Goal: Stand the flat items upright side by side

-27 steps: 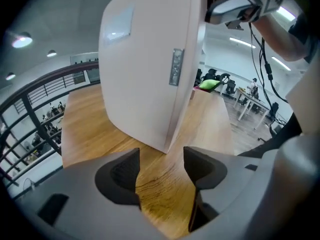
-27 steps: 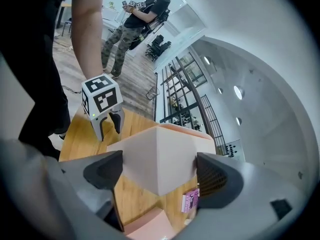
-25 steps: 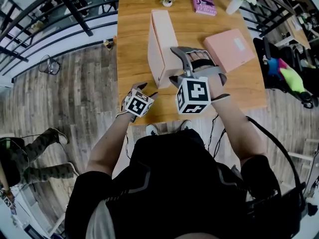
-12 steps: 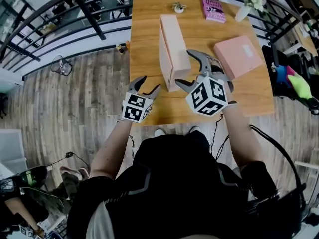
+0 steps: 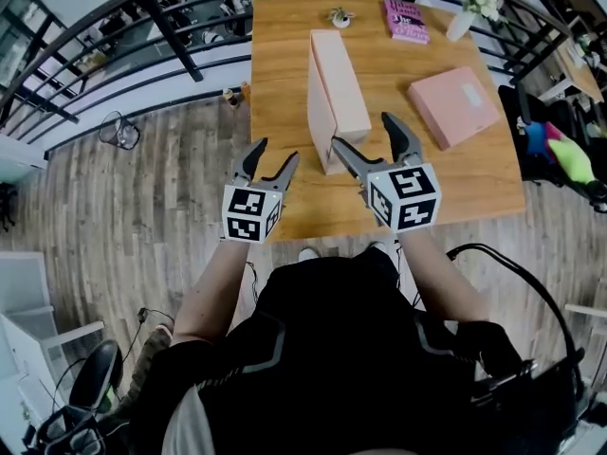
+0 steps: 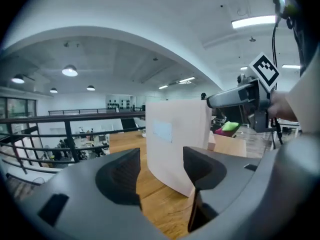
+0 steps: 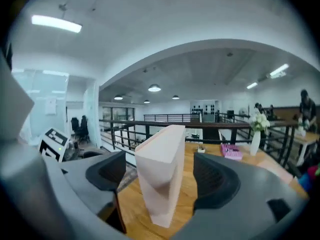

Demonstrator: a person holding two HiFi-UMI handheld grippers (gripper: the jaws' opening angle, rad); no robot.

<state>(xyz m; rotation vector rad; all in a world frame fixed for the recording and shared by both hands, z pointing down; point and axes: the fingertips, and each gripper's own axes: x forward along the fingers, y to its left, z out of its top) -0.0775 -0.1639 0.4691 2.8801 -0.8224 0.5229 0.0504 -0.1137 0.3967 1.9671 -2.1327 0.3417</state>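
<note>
One pale pink flat box [image 5: 339, 93] stands upright on its long edge on the wooden table [image 5: 285, 207]. A second pink box [image 5: 453, 107] lies flat at the right. My right gripper [image 5: 363, 133] hovers at the upright box's near end. Its jaws have just been closing, but they stay open. In the right gripper view the box [image 7: 162, 154] shows in the gap ahead of the right gripper [image 7: 159, 178], clear of both pads. My left gripper [image 5: 275, 152] is open and empty, left of the box [image 6: 175, 139] and near the table's front edge.
A magenta book [image 5: 406, 19], a white vase with flowers [image 5: 471, 3] and a small potted plant [image 5: 340, 14] sit along the table's far edge. Black railings [image 5: 161, 27] run to the left beyond the table. Colourful items [image 5: 555, 150] lie on the right.
My right gripper has rolled from jaws one above the other to jaws side by side and drawn slightly back from the box. My left gripper has risen and tilted towards level.
</note>
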